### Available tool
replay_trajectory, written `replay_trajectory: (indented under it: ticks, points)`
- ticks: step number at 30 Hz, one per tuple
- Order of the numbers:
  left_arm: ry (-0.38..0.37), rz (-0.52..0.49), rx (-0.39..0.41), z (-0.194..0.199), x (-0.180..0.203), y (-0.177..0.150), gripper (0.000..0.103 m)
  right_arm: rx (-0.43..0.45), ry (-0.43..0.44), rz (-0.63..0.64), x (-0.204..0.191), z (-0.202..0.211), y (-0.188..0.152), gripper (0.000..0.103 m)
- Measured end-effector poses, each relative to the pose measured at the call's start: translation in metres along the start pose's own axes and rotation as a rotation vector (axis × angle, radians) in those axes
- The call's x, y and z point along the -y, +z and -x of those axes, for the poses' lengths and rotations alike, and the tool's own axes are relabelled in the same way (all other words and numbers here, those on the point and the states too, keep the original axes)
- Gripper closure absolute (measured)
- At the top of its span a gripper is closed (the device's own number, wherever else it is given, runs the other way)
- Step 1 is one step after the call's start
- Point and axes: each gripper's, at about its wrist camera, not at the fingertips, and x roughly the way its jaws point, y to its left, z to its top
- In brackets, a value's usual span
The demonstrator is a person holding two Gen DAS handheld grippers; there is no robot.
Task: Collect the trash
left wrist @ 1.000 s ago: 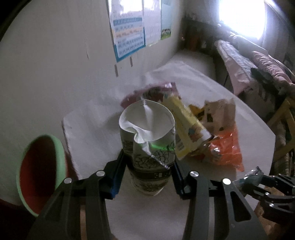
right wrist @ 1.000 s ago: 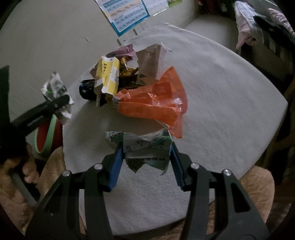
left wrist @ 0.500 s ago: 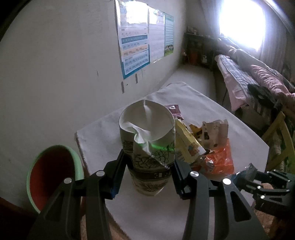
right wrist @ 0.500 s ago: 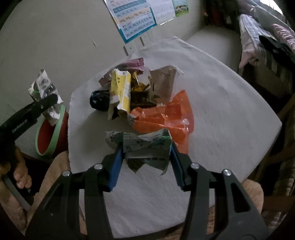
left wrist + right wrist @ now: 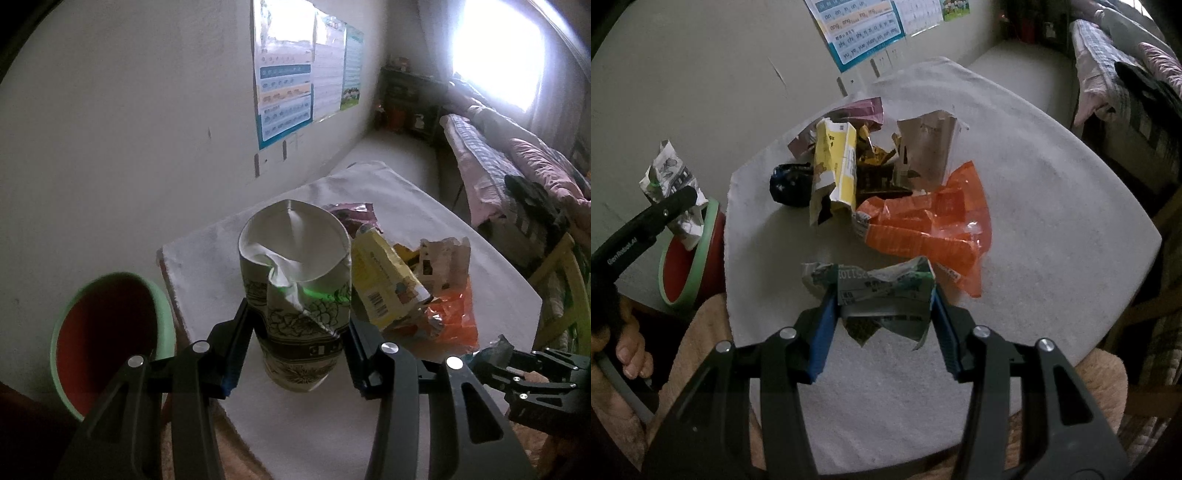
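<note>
Holding — left gripper (image 5: pixel 299 345) pinching crumpled paper cup (image 5: pixel 295 291), right gripper (image 5: pixel 884 330) clamping torn wrapper (image 5: pixel 882 291) — either risking slipping free short of the bin (image 5: pixel 107 339).

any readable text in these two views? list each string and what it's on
"GenRobot.AI", faint, on the left claw's arm.
"yu, ye, yue, yuan, yin, yun, ying", roughly, on the wall poster; its upper rows are too blurred.
Digits, maybe "25110", on the crumpled green wrapper held in the right claw; uncertain.
Barcode on the yellow packet: digits too small.
Patterned paper cup: label unreadable.
</note>
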Motion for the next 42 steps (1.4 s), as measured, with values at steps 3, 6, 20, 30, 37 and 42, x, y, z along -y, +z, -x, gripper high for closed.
replay_trajectory:
  ticks: [3, 6, 20, 30, 37, 42]
  points:
    - [0.0, 0.006, -0.006, -0.003, -0.001, -0.001, 0.059, 0.004, -0.003, 0.002, 0.0, 0.001, 0.0, 0.055]
    - [-0.002, 0.002, -0.011, -0.005, 0.0, -0.003, 0.059, 0.003, -0.007, 0.002, -0.001, 0.001, 0.0, 0.055]
    - [0.005, -0.009, -0.015, -0.002, 0.001, -0.006, 0.059, -0.011, 0.008, 0.006, -0.004, -0.002, -0.005, 0.054]
    - [0.014, 0.001, -0.017, -0.003, -0.005, -0.008, 0.059, -0.007, 0.01, 0.009, -0.007, -0.002, -0.005, 0.054]
    - [0.028, 0.02, -0.02, -0.003, -0.015, -0.009, 0.059, -0.007, 0.011, 0.018, -0.01, -0.001, -0.005, 0.054]
    - [0.036, 0.03, -0.026, -0.005, -0.021, -0.011, 0.059, -0.014, 0.013, 0.024, -0.013, -0.003, -0.005, 0.054]
